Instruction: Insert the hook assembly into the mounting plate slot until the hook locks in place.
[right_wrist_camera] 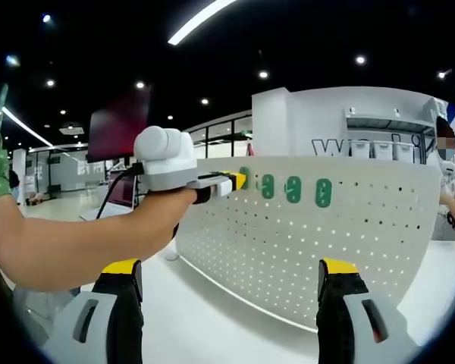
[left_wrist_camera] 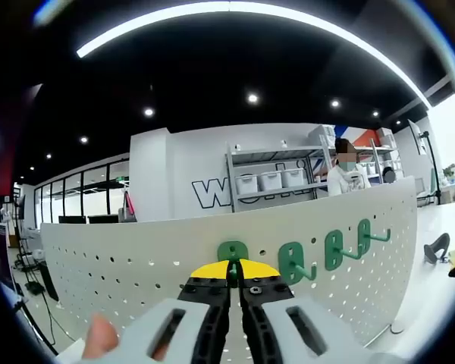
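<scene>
Left tongs (left_wrist_camera: 234, 277) are clenched on a green hook (left_wrist_camera: 232, 253), pressing it against the white pegboard (left_wrist_camera: 136, 258); the jaws meet right at the hook's plate. Three more green hooks (left_wrist_camera: 292, 262) sit on the board to the right, in a row, their prongs sticking out. In the right gripper view, the person's arm (right_wrist_camera: 68, 239) reaches across from the left, holding the left tongs at the board's near end, beside the row of green plates. Right tongs (right_wrist_camera: 231, 284) hang released, jaws wide apart, well short of the pegboard, above the white table (right_wrist_camera: 212, 318). A person (left_wrist_camera: 347, 173) stands beyond the board by shelves (left_wrist_camera: 273, 178).
</scene>
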The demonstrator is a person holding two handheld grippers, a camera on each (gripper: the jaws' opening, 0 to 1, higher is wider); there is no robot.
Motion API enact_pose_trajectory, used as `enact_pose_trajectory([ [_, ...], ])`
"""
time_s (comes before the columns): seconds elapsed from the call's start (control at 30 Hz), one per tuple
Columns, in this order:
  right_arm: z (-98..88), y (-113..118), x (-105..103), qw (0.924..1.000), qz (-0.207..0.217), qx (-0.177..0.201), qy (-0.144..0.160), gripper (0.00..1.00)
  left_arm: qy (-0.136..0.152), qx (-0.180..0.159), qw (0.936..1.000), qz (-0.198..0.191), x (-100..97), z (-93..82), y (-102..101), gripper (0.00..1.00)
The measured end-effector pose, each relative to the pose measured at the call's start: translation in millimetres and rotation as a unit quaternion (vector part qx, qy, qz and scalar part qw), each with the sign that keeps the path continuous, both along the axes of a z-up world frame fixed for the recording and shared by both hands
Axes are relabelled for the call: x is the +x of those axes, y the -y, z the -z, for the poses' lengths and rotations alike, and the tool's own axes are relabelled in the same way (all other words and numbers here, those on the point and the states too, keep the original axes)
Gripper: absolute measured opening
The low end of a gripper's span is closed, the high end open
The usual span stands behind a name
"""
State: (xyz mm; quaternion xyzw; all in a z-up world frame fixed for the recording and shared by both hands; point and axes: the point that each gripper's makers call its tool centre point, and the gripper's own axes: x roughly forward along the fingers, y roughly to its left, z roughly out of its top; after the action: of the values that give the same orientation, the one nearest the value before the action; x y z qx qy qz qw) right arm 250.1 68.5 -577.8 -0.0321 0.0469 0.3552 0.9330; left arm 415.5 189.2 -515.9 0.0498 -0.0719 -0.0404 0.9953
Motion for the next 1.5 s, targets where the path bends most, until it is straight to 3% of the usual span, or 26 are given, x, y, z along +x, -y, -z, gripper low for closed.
enact_pose_trajectory([
  [1.5,6.6,3,4,1.0000,0.001,-0.004,-0.008,0.97,0.000,0.012,0.9999,-0.003,0.4,11.9,2,0.04],
])
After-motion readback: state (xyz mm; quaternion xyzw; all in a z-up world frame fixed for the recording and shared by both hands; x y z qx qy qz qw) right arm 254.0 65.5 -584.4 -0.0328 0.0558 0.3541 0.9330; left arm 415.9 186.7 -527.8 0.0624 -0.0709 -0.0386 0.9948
